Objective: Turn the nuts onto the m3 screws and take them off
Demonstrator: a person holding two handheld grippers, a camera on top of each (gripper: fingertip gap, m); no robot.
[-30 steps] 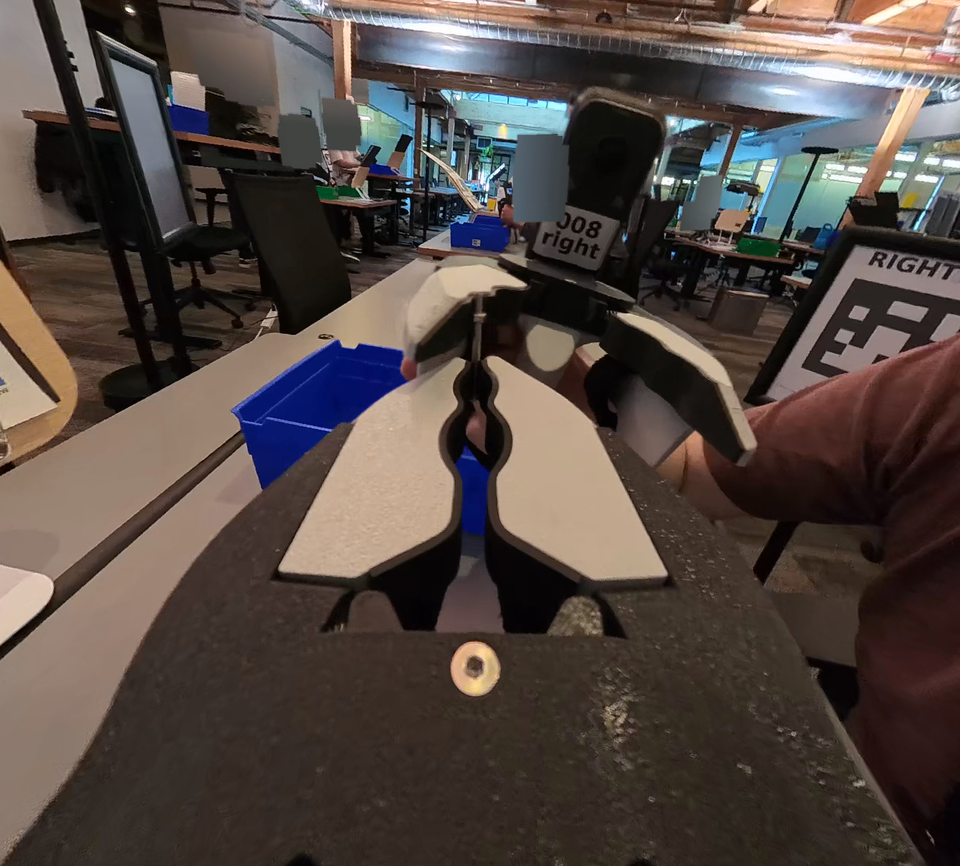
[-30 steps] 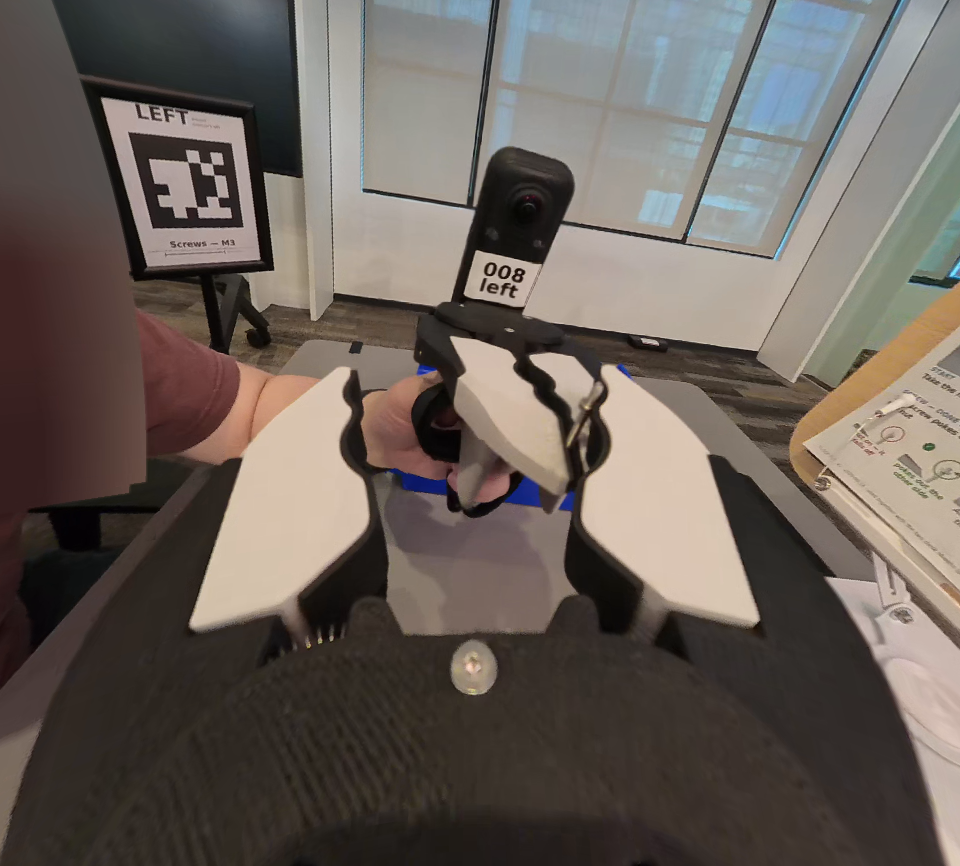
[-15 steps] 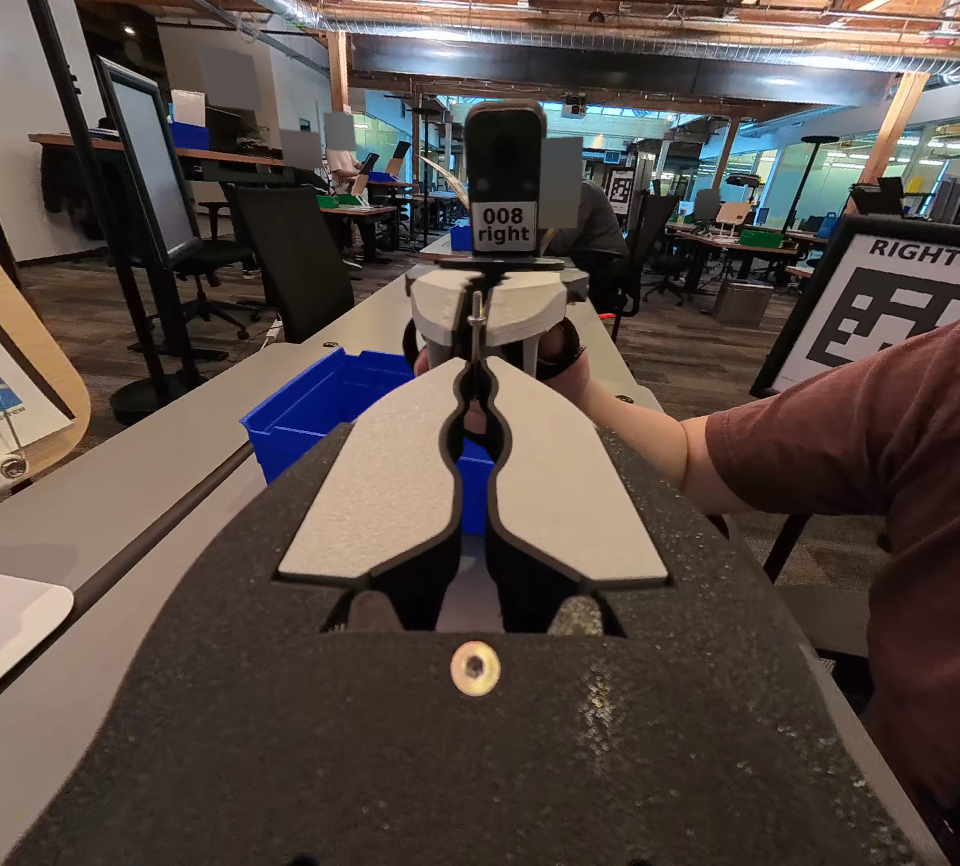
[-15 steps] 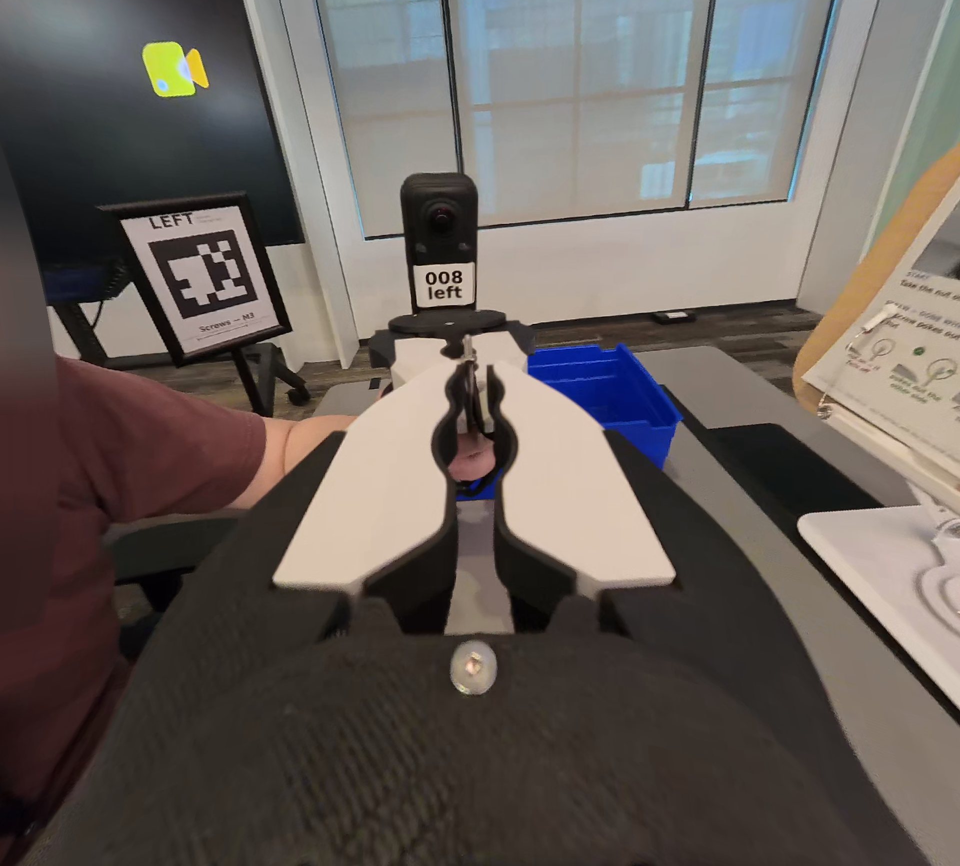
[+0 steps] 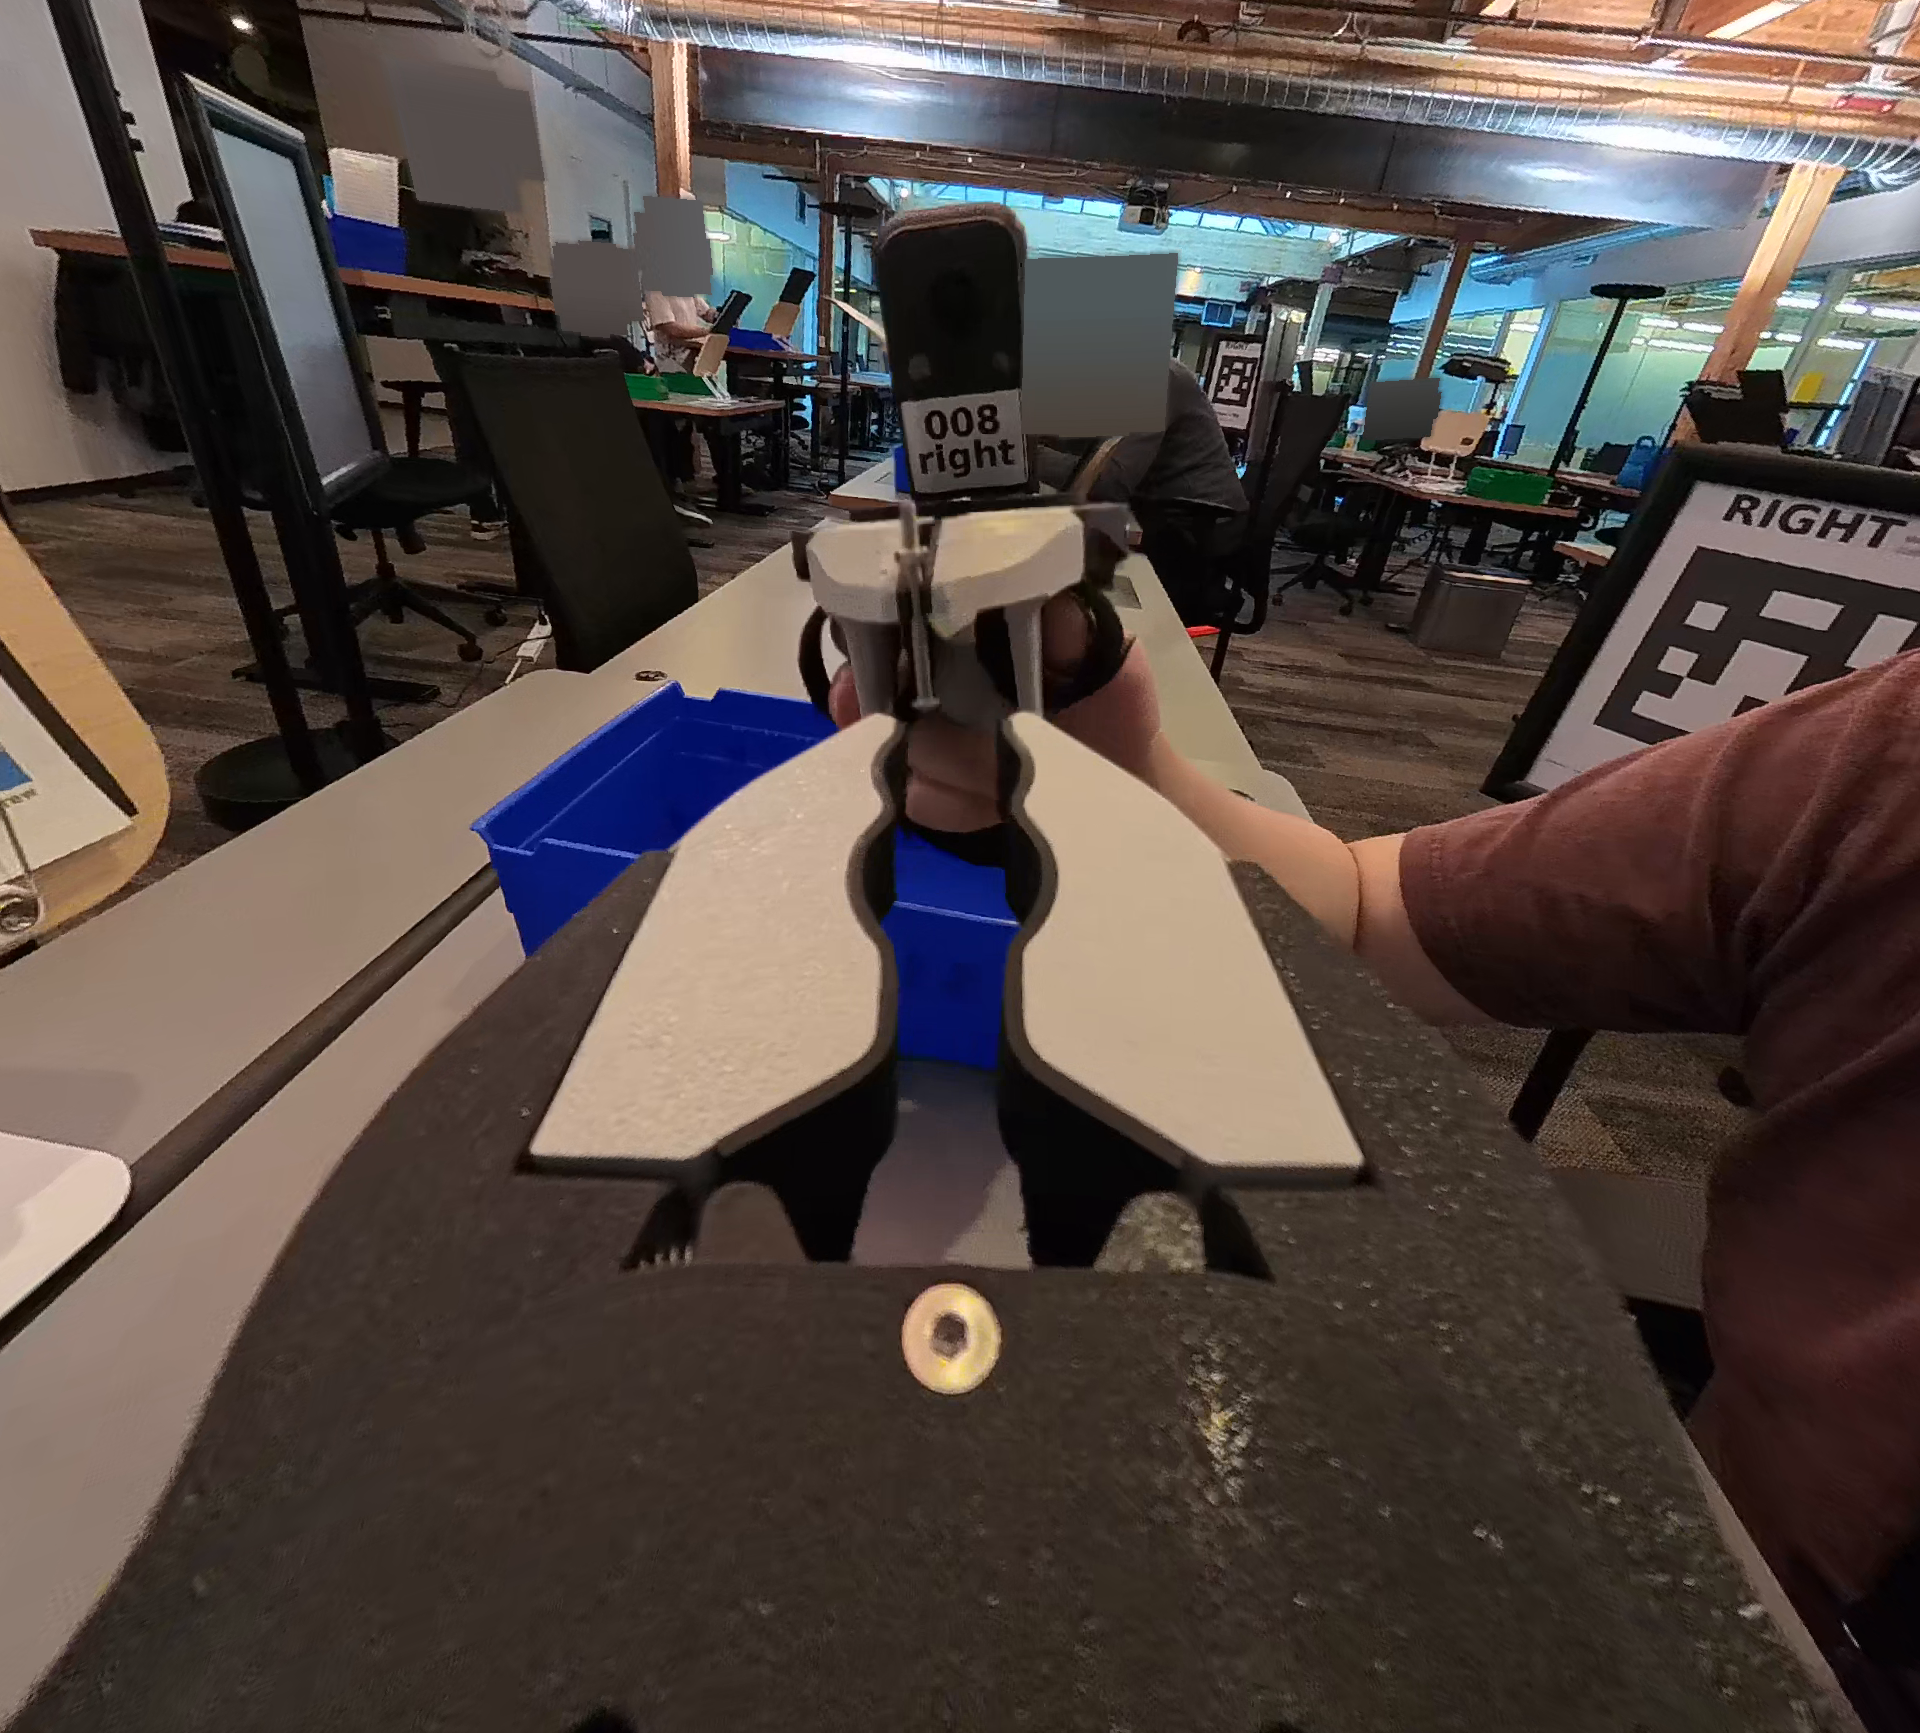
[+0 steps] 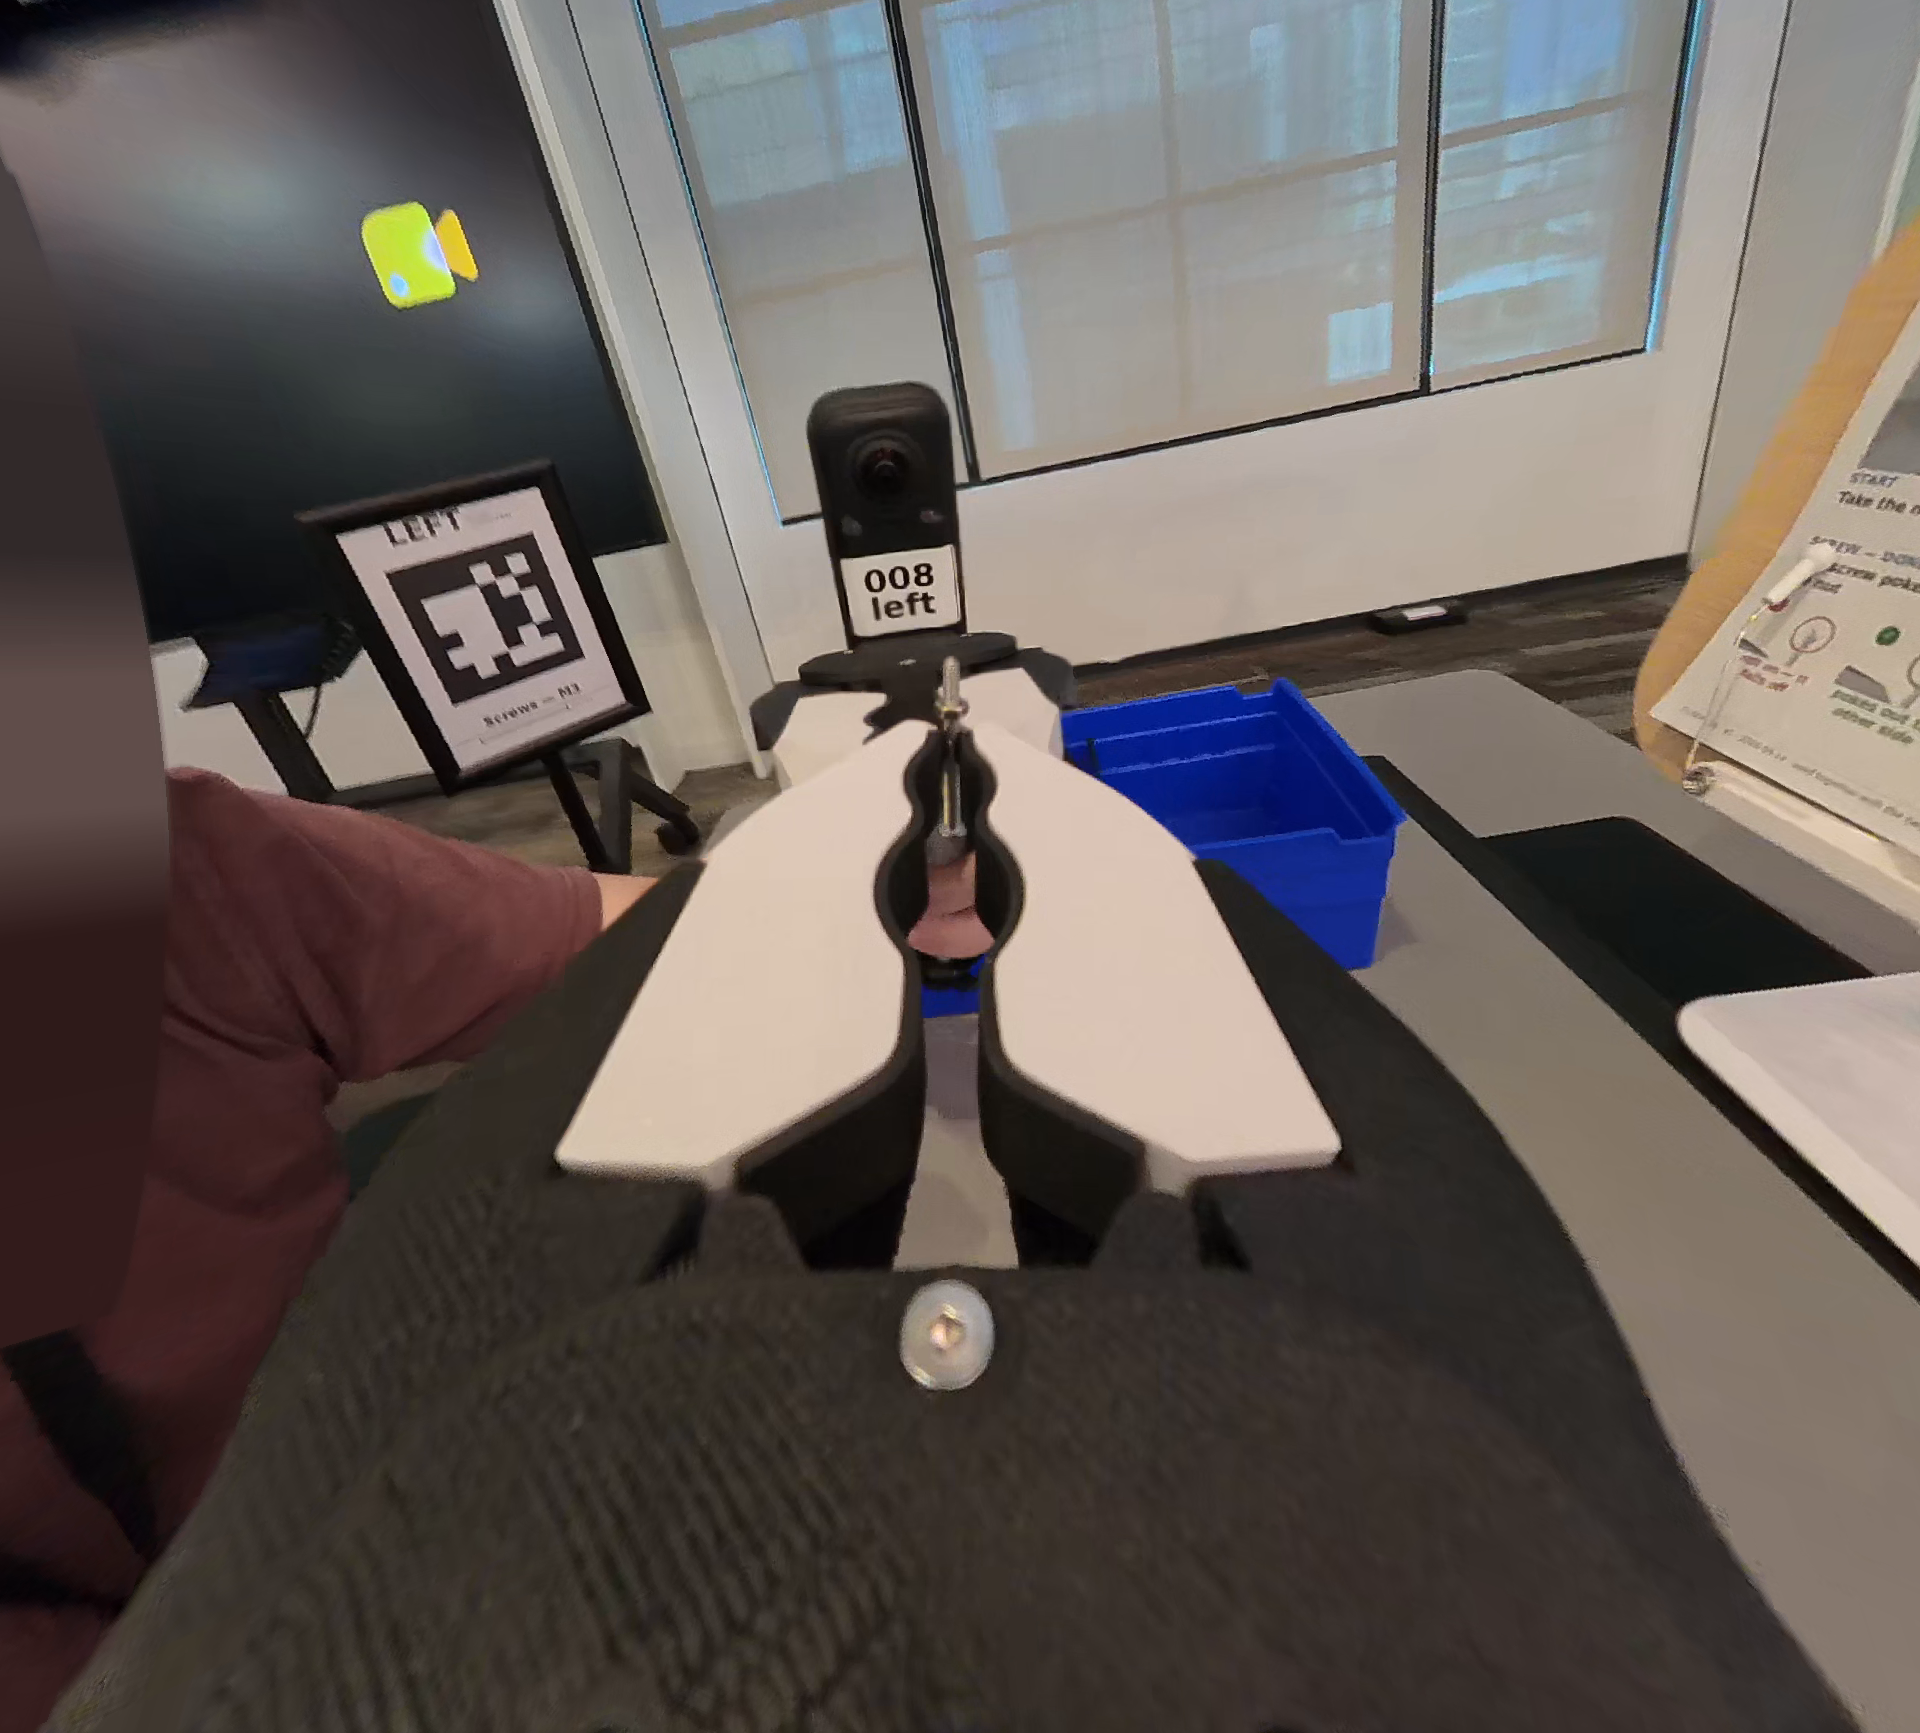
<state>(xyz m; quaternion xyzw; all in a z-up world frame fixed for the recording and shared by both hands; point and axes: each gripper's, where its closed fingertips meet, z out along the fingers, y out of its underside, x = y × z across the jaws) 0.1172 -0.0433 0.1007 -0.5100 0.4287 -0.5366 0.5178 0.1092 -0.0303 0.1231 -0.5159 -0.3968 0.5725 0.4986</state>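
Note:
My right gripper is shut on a thin metal screw that stands upright between its pads. A small nut sits on the thread just past the fingertips. In the left wrist view the right gripper faces me and holds the same screw, with the nut near the top and the head at the bottom. My left gripper is open just below the screw's head, its pads apart and touching nothing. One of its fingers shows behind the screw.
A blue bin stands on the grey table below both grippers; it also shows in the right wrist view. A white tray and an instruction board are at the right. Framed marker signs stand beside the table.
The left gripper was shut on the screw while the right gripper was wide open. The right gripper swung in and shut on the screw, then the left gripper opened and let it go.

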